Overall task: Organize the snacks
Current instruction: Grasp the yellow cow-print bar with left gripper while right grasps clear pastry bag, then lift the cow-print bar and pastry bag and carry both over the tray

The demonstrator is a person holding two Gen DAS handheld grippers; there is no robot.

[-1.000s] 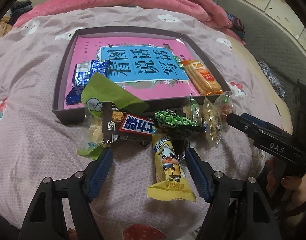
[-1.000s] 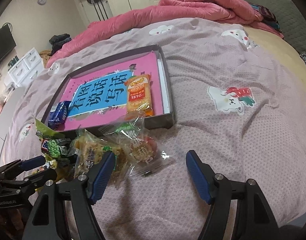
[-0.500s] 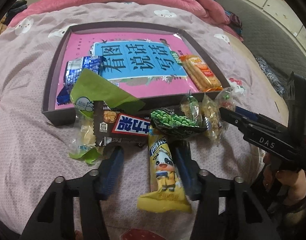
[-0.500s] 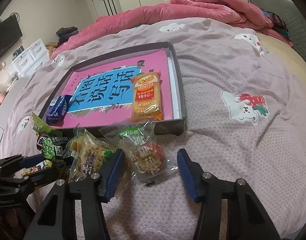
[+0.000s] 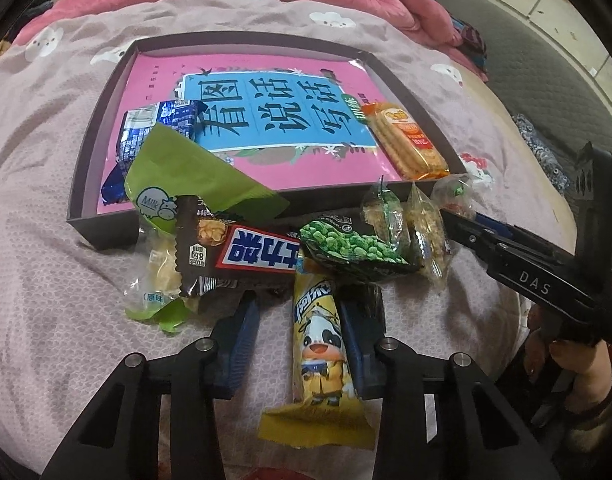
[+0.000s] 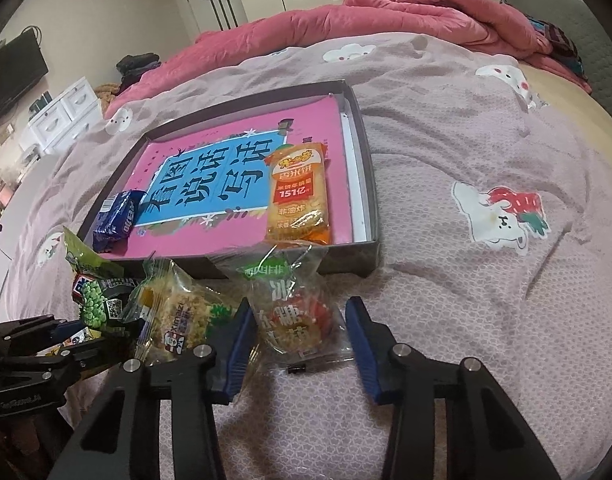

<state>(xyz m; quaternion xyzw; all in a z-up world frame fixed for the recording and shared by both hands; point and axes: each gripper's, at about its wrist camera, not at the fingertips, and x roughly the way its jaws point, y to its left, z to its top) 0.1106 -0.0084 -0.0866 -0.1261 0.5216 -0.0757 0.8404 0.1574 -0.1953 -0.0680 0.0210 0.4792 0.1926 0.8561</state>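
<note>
Mauve bedspread (image 6: 445, 280): carries a dark tray (image 5: 86, 184) and, along the tray's near wall, a heap of snacks.
Tray: a pink book (image 5: 266, 92) lines it; a blue packet (image 5: 154, 128) lies at its left, an orange cracker pack (image 5: 405, 140) at its right.
Hidden: the green milk bag (image 5: 178, 176) leans over the tray's near wall and covers part of the blue packet; the chocolate bar (image 5: 242, 252) and pea bag (image 5: 349, 248) overlap the top of the yellow cow stick (image 5: 317, 344).
Hard to read: the two clear packs right of the pea bag are creased and glary.
Left gripper (image 5: 302, 328): half open, fingers on either side of the cow stick, the right finger touching it, the left one apart.
Right gripper (image 6: 298, 336): half open around the clear red candy pack (image 6: 298, 320), not pinching; the grain cake (image 6: 178, 320) lies just left of it.
Change: both pairs of fingers stand narrower than a second ago and sit closer to the snacks; the snacks lie as they did.
Room: bare bedspread right of the tray and heap; the tray's middle is uncovered.
</note>
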